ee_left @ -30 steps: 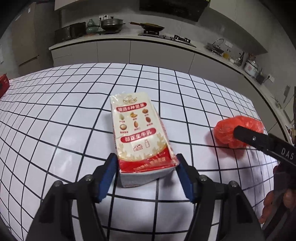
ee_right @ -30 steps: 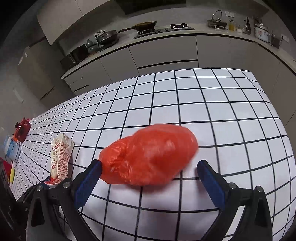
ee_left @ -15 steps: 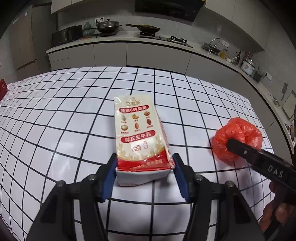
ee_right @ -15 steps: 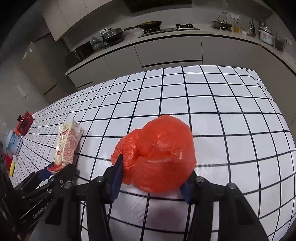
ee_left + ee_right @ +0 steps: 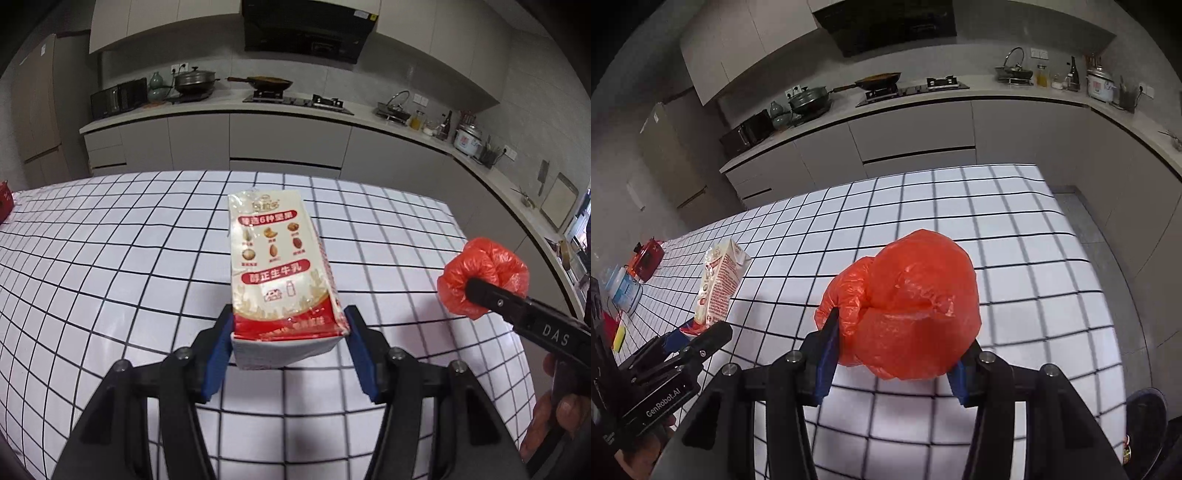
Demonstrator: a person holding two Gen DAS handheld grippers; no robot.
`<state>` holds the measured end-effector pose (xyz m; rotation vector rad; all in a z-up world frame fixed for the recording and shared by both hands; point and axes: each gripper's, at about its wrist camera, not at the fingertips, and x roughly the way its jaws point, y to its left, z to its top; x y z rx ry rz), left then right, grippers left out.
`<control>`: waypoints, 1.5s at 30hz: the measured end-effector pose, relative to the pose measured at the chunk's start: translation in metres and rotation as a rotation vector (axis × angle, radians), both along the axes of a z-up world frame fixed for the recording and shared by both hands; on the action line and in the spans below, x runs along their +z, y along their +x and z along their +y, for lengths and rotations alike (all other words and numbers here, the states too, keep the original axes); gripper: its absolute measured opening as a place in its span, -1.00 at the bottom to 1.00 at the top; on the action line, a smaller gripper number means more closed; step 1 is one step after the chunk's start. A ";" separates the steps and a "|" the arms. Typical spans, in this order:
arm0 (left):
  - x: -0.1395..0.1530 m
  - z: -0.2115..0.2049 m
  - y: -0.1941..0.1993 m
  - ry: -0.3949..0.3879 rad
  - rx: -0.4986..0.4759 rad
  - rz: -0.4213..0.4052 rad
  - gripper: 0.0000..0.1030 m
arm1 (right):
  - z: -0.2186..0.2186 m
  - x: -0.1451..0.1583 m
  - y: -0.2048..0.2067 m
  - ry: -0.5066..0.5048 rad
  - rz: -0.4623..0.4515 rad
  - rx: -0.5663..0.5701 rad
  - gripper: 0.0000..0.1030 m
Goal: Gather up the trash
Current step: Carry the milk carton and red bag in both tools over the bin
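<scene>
The left claw [image 5: 288, 343] has its blue pads closed against the two sides of the milk carton [image 5: 279, 269], gripping it at the near, bottom end; the carton's far end tips up and away, and it appears lifted clear of the checked table [image 5: 110, 266], though I cannot be sure from here. The right claw [image 5: 894, 354] is pinched tight on the crumpled red plastic bag [image 5: 905, 310], which bulges out above and beyond the pads and hangs above the table toward its right edge.

The carton looks like stiff paperboard with a glossy print, so I'd judge it light if empty but slick, and likely to dent or slip if squeezed across its flat faces; holding it low across the narrow sides, as now, seems sound. Whether anything is left inside it cannot be told. The bag is soft, thin and very light; it will squash to nothing, so a firm pinch through the bunched middle is the way to keep it. What the bag holds, if anything, is hidden.

No bin shows in either view. At the far left of the table sit a small red box [image 5: 646, 258] and a blue-and-white tub [image 5: 626, 291].
</scene>
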<state>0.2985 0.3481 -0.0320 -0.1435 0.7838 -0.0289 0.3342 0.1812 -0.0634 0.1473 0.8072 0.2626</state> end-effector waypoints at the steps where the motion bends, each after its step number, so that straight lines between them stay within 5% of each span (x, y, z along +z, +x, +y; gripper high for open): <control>1: 0.002 -0.006 -0.004 -0.003 -0.007 -0.006 0.14 | -0.008 0.001 -0.006 -0.002 -0.006 -0.006 0.01; 32: 0.018 -0.256 -0.100 0.054 -0.174 -0.034 0.14 | -0.277 0.010 -0.149 -0.008 -0.045 -0.080 0.01; 45: -0.010 -0.365 -0.119 0.032 -0.313 -0.001 0.14 | -0.400 -0.013 -0.183 -0.070 -0.004 -0.182 0.01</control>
